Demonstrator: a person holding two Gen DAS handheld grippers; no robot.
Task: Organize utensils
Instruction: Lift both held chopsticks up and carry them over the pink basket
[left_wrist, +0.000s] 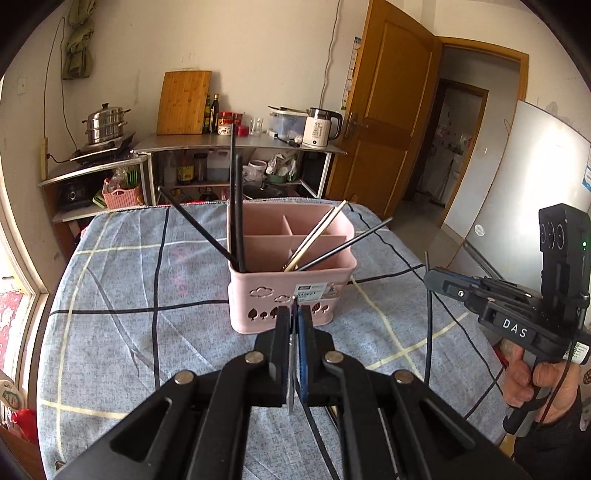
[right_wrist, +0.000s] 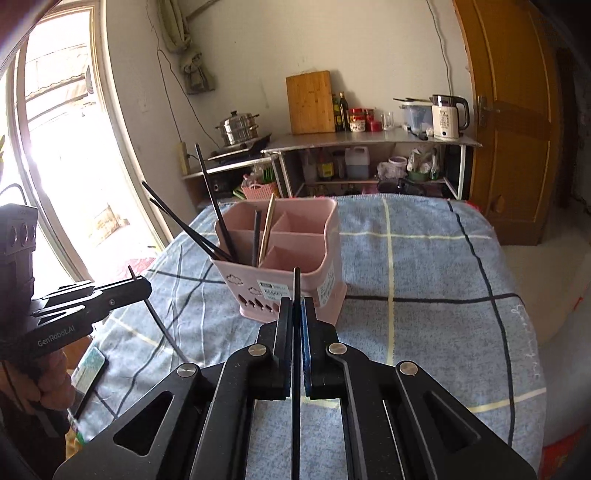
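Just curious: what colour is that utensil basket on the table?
Pink, the basket has cloud and tree cut-outs; clearest in the left wrist view.

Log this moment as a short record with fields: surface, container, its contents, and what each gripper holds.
surface: table under a blue checked cloth
container: pink divided basket, upright on the cloth
contents: several black chopsticks leaning out of the left side; one pale chopstick and another black one in the next compartment
left gripper: jaws shut on a thin black chopstick, held above the cloth
right gripper: jaws shut on a black chopstick
position: both grippers on the near side of the basket
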